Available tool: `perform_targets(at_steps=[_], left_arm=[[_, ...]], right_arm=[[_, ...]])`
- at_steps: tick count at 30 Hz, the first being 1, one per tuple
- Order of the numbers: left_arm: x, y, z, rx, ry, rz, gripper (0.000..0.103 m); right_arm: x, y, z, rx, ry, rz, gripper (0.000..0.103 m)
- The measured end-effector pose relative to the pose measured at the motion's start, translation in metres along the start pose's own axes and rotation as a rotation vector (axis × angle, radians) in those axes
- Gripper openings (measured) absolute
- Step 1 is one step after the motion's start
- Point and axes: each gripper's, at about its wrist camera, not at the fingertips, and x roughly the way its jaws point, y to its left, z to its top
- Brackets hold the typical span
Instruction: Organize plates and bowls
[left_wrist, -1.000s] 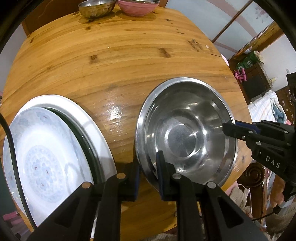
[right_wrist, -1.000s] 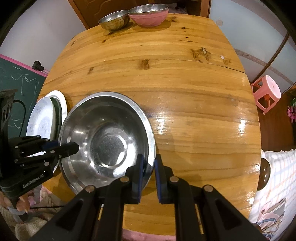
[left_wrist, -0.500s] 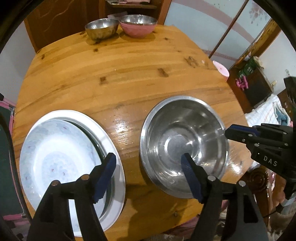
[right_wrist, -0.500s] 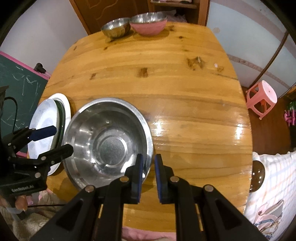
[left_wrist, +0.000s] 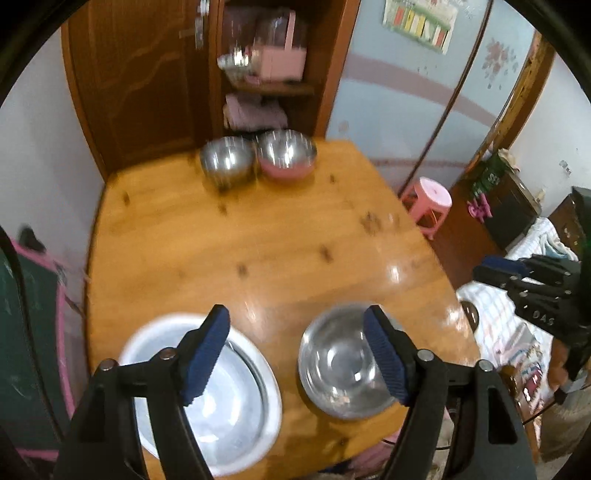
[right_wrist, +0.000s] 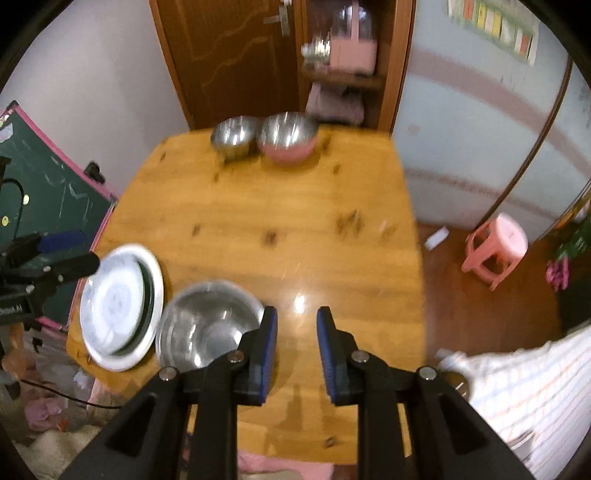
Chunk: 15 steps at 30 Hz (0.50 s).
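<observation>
both grippers hang above the round wooden table (right_wrist: 280, 221), jaws just opened and empty: left gripper (left_wrist: 295, 350) wide, right gripper (right_wrist: 296, 350) slightly; the large steel bowl (right_wrist: 207, 325) rests beside the stacked white plates (right_wrist: 118, 306)

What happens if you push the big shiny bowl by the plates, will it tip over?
The big steel bowl looks wide and low, so it would probably slide on the glossy table, not tip. Thin metal suggests it is light, stiff and unlikely to break.

A glossy, knotted wooden worktop (left_wrist: 280, 236) carries a large shiny steel bowl (left_wrist: 340, 369), glazed white plates (left_wrist: 240, 391) and a pink bowl (right_wrist: 290, 149) beside a polished metal bowl (right_wrist: 232, 138); ribbed blue pads line matt black fingers (right_wrist: 267, 354).
</observation>
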Motion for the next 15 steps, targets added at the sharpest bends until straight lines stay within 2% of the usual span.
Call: perform_targets(at_steps=[2,5,8,12,15], left_arm=[[-0.015,-0.003,0.021,0.013,-0.038,0.015,0.078],[-0.036,-0.007,0.052,0.037,-0.100,0.039,0.079],[-0.049,-0.012,0.080,0.049,-0.149,0.050,0.085],[-0.043,-0.016,0.115,0.062,-0.173,0.072,0.085],[-0.024,-0.013,0.142,0.042,-0.148,0.074,0.085]], right_arm=[[-0.022,-0.006,0.019,-0.016,-0.056,-0.039,0.022],[-0.045,-0.016,0.045,-0.026,-0.108,-0.056,0.034],[-0.062,-0.026,0.071,-0.033,-0.151,-0.093,0.035],[-0.071,-0.039,0.102,-0.027,-0.173,-0.093,0.035],[-0.066,-0.046,0.128,-0.020,-0.171,-0.093,0.035]])
